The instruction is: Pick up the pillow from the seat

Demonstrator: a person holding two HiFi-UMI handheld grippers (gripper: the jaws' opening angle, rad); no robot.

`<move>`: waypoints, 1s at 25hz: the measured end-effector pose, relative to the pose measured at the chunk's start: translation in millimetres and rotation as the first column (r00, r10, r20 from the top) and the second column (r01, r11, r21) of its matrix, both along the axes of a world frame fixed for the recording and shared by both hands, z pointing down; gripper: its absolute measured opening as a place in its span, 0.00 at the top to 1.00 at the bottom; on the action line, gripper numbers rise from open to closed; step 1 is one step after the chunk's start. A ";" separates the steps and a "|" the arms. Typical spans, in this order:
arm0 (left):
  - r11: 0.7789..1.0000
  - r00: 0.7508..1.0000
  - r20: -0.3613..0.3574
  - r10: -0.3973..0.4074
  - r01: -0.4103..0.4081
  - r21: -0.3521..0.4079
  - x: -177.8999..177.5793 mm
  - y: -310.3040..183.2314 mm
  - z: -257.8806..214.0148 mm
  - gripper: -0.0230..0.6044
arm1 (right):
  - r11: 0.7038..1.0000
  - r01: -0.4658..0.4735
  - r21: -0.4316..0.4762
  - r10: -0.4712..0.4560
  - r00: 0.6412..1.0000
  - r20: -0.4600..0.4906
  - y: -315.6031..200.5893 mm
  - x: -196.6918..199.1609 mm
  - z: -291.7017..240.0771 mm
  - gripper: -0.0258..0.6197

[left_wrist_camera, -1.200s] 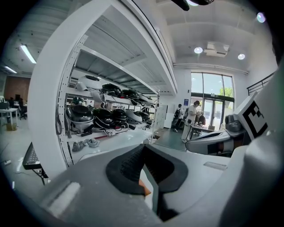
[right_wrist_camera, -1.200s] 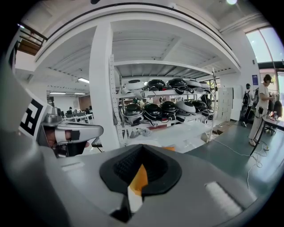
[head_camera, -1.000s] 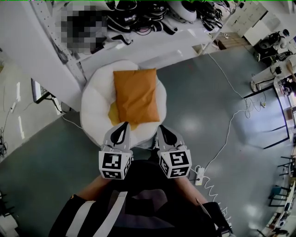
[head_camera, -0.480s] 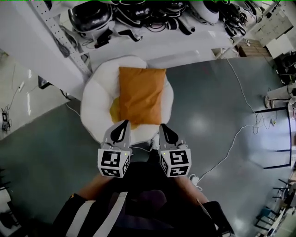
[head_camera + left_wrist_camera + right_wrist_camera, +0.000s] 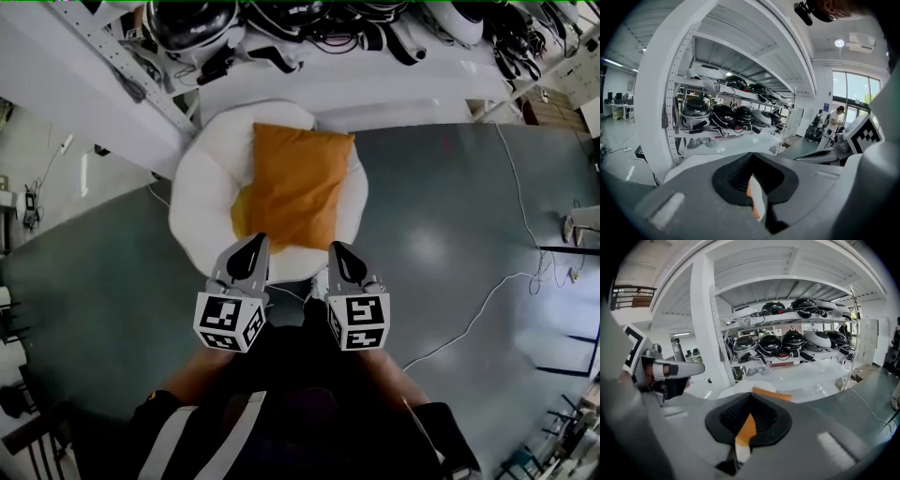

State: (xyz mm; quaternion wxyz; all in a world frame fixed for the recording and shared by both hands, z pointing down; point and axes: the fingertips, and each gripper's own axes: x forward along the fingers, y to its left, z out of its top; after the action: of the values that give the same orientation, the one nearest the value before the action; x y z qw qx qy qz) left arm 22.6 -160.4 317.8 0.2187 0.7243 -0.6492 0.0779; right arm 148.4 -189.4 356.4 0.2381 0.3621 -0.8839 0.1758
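Observation:
An orange pillow (image 5: 294,184) lies on the round white cushioned seat (image 5: 202,192) in the head view, its far edge toward the shelf. Both grippers hang side by side just short of the seat's near rim. My left gripper (image 5: 251,248) points at the pillow's near left corner and is shut with nothing in it. My right gripper (image 5: 338,253) sits close by the near right corner, also shut and empty. In the right gripper view the pillow (image 5: 772,394) shows as an orange strip above the closed jaws. In the left gripper view only a sliver of pillow (image 5: 752,188) shows.
A white shelf unit (image 5: 309,70) loaded with helmets and cables stands right behind the seat. A white cable (image 5: 487,300) trails over the grey floor at the right. The person's dark torso fills the bottom of the head view. Another person stands far off by windows in the left gripper view.
The head view has shifted, so seat and pillow sit slightly more to the right and lower in the frame. Both grippers keep their pose, shut, near the seat's front rim.

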 end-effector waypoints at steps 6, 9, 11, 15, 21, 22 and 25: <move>0.998 0.999 0.006 -0.035 0.035 -0.052 -14.4 -1.4 35.2 0.96 | 0.999 0.008 -0.031 -0.010 0.999 -0.048 -10.6 -4.6 36.2 0.96; 0.996 1.000 0.011 -0.024 0.025 -0.081 -21.7 -4.9 57.0 0.96 | 0.999 -0.008 -0.046 0.005 0.998 -0.069 -17.7 -7.5 52.9 0.96; 0.995 1.000 0.013 -0.020 0.021 -0.100 -27.6 -9.2 73.1 0.96 | 0.998 -0.023 -0.058 0.019 0.997 -0.075 -25.5 -9.5 64.9 0.96; 0.990 1.000 0.014 -0.026 0.028 -0.140 -39.7 -14.9 106.5 0.96 | 0.995 -0.048 -0.091 0.039 0.995 -0.094 -36.4 -11.6 96.0 0.96; 0.982 1.000 -0.004 -0.003 0.002 -0.190 -50.8 -26.3 154.1 0.86 | 0.988 -0.077 -0.136 0.060 0.991 -0.124 -48.2 -17.8 144.5 0.96; 0.980 1.000 0.001 0.001 -0.001 -0.197 -52.8 -28.0 162.1 0.86 | 0.987 -0.083 -0.141 0.065 0.990 -0.127 -49.7 -18.5 151.8 0.96; 0.975 1.000 0.013 0.008 -0.005 -0.220 -59.8 -32.9 186.3 0.85 | 0.981 -0.098 -0.169 0.076 0.989 -0.130 -53.6 -21.5 174.4 0.95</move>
State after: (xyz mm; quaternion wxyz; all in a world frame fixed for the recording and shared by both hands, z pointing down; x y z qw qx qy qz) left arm -37.2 -193.2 504.1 0.2929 0.6972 -0.6357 0.1549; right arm 126.9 -242.9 530.8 0.3149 0.3883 -0.8320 0.2405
